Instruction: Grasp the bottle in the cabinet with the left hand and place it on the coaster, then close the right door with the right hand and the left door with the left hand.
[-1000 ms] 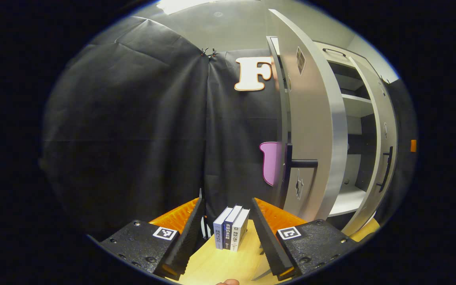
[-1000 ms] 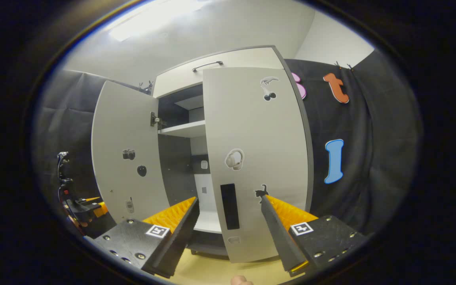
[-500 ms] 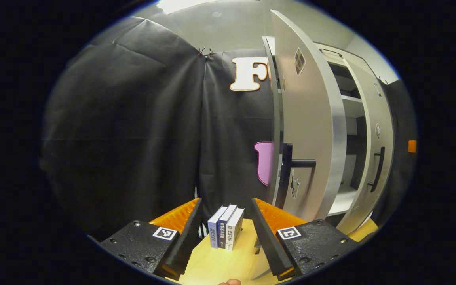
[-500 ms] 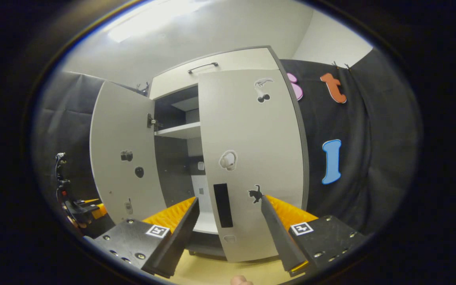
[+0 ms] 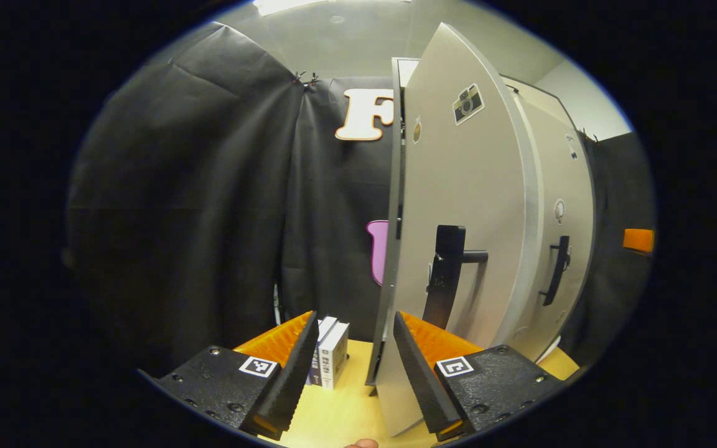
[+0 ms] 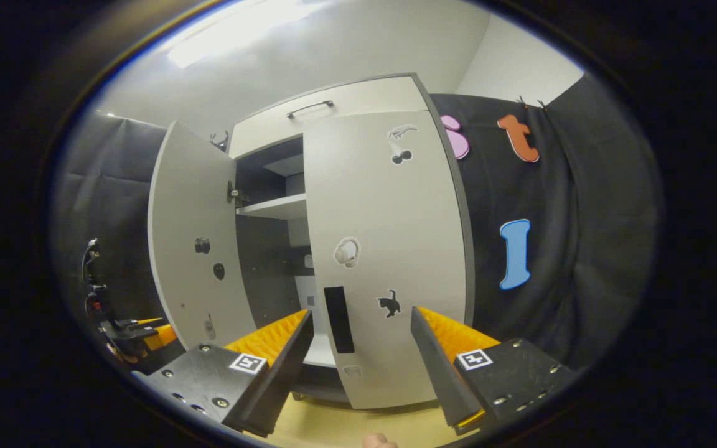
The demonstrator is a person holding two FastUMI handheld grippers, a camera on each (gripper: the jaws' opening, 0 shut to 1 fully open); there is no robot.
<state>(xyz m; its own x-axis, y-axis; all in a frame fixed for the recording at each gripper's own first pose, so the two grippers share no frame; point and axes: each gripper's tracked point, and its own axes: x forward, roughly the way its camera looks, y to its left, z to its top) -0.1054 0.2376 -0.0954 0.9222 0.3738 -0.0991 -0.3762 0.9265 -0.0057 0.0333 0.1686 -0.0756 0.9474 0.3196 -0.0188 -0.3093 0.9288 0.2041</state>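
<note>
The left door stands partly open, its free vertical edge swung out over the counter just ahead of the left tool. That tool's fingers stand apart with nothing between them, and the lower edge of the door sits just in front of its right finger. The door lies ahead and slightly right of the tool, its long axis upright, so the push needed runs sideways against the flat face, toward the cabinet. The left tool is far the nearer of the two.

The right door looks nearly or fully shut against the cabinet frame. The right tool faces it, fingers apart and empty.

Both doors are smooth, matte pale-grey panels with small stickers and a black bar handle; the left door's handle stands out from the face. The fingers are ribbed orange on one side and black on the other. Two or three books stand near the counter's back edge.

The bottle and coaster cannot be seen from here.
</note>
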